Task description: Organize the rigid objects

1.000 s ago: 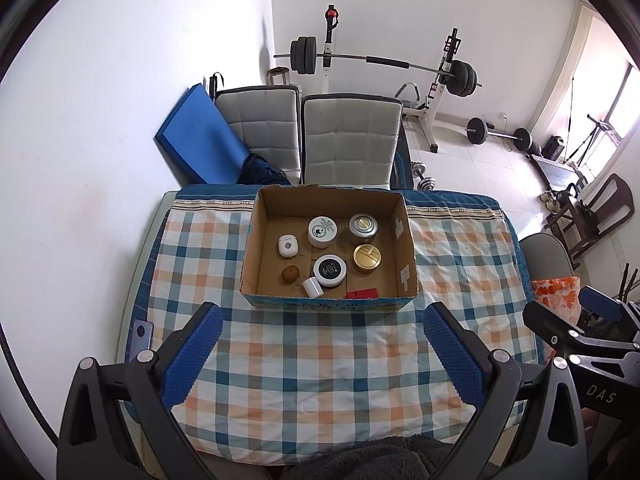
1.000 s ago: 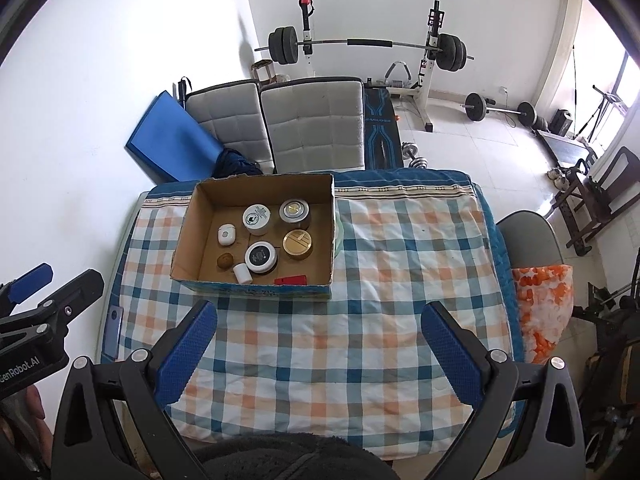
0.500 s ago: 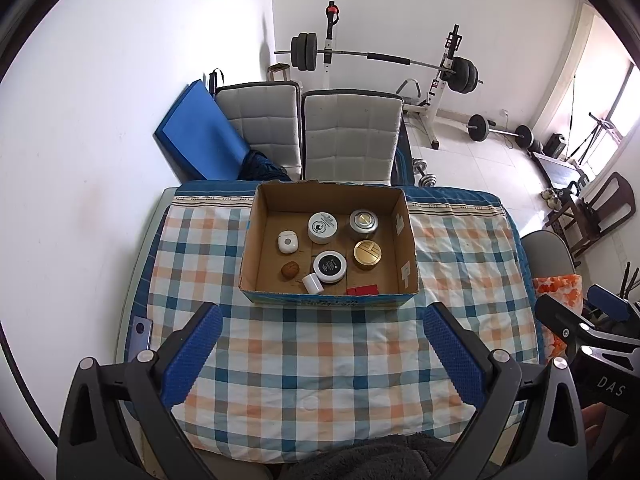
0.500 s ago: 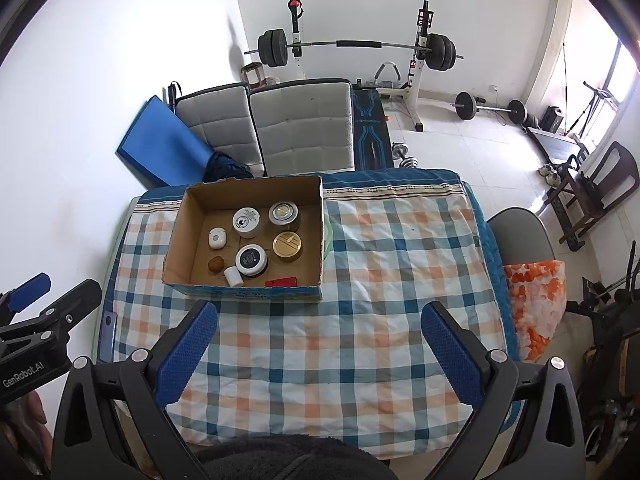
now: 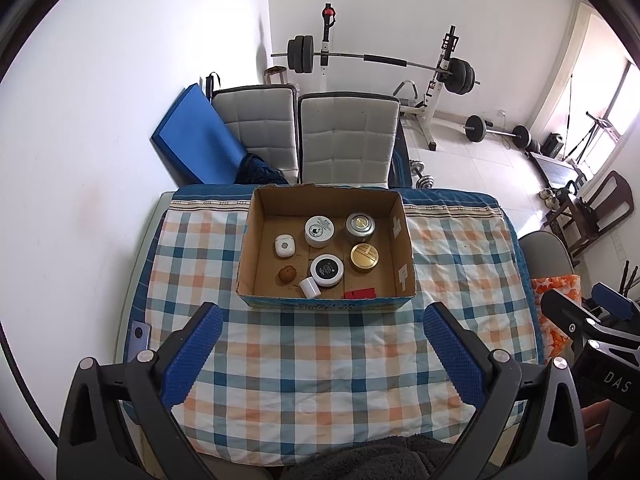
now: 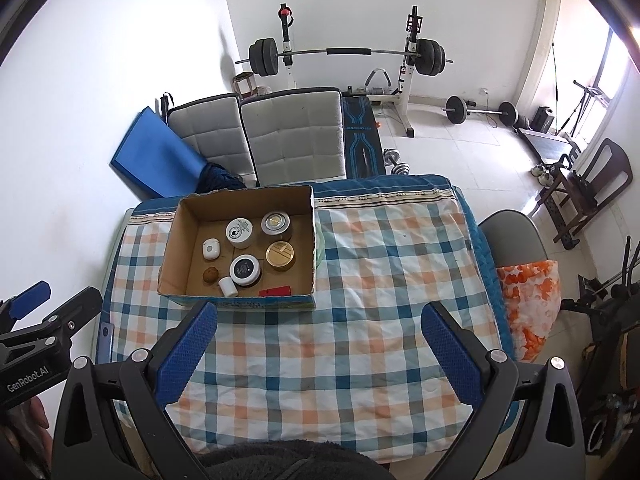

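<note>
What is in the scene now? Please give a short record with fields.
surface: table with checked cloth
container: open cardboard box, far side of the cloth
contents: white jar, silver tin, gold tin, black-lid jar, white case, brown ball, small white cylinder, red item
left gripper: open, holds nothing
right gripper: open, holds nothing

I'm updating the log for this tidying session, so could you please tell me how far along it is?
Done, apparently: seven small items, among them the gold tin and white earbud case, sit inside the cardboard box. In hand: nothing; the left claw and right claw are open above the checked tablecloth. Left: no loose objects show on the cloth, so little or nothing seems to remain.
</note>
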